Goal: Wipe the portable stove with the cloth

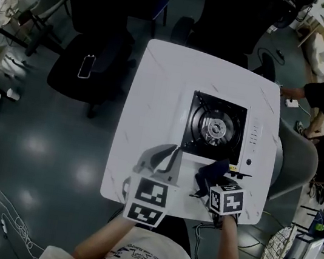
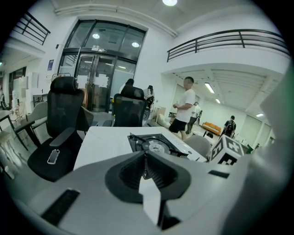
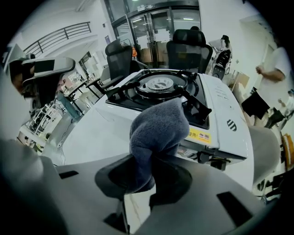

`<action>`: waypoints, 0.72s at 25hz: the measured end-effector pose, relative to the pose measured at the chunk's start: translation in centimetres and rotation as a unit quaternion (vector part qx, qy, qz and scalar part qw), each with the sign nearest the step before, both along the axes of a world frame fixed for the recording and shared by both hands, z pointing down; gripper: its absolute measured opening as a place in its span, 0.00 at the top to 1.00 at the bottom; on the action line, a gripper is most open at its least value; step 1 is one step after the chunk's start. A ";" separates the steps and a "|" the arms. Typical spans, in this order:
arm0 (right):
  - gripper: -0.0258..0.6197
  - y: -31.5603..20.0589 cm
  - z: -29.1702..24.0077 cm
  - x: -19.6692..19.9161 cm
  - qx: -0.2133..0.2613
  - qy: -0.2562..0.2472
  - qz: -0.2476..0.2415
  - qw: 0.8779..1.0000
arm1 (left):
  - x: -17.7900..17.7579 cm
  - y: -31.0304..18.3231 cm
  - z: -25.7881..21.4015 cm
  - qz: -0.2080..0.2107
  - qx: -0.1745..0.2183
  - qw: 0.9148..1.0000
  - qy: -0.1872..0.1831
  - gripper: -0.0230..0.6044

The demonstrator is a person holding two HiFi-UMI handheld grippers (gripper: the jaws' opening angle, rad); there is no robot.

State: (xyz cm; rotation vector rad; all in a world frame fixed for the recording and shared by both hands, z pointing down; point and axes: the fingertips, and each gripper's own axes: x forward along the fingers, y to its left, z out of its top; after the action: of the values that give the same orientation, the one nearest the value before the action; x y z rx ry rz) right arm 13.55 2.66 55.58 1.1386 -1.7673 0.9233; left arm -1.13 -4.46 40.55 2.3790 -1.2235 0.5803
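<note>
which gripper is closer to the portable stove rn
Right. The right gripper, shut on the grey cloth, is just short of the near edge of the portable stove. The left gripper, jaws together, hangs further off, beyond its near left corner.

The square tabletop [image 1: 155,94] is white with faint grey veining. The white metal portable stove [image 1: 253,138] has a black burner tray. The fleecy cloth [image 3: 158,131] is slate blue. The grey left gripper [image 2: 144,155] and right gripper [image 3: 143,158] bear black-and-white squares.
</note>
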 end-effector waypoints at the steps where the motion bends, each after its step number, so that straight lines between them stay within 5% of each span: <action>1: 0.81 -0.1 0.2 -0.1 -0.002 0.001 0.000 1.000 | -0.1 0.0 0.1 -0.002 -0.001 1.000 0.000 0.91; 18: 0.81 -1.1 1.3 -4.3 -0.019 -0.007 -0.055 0.998 | -3.5 -0.8 0.2 -0.041 -0.004 0.999 0.000 0.91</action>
State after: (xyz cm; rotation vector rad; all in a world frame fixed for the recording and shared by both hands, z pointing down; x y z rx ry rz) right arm 9.21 1.54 56.83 1.0031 -1.7977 0.8982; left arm -4.63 -5.25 40.76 2.3101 -1.3091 0.5594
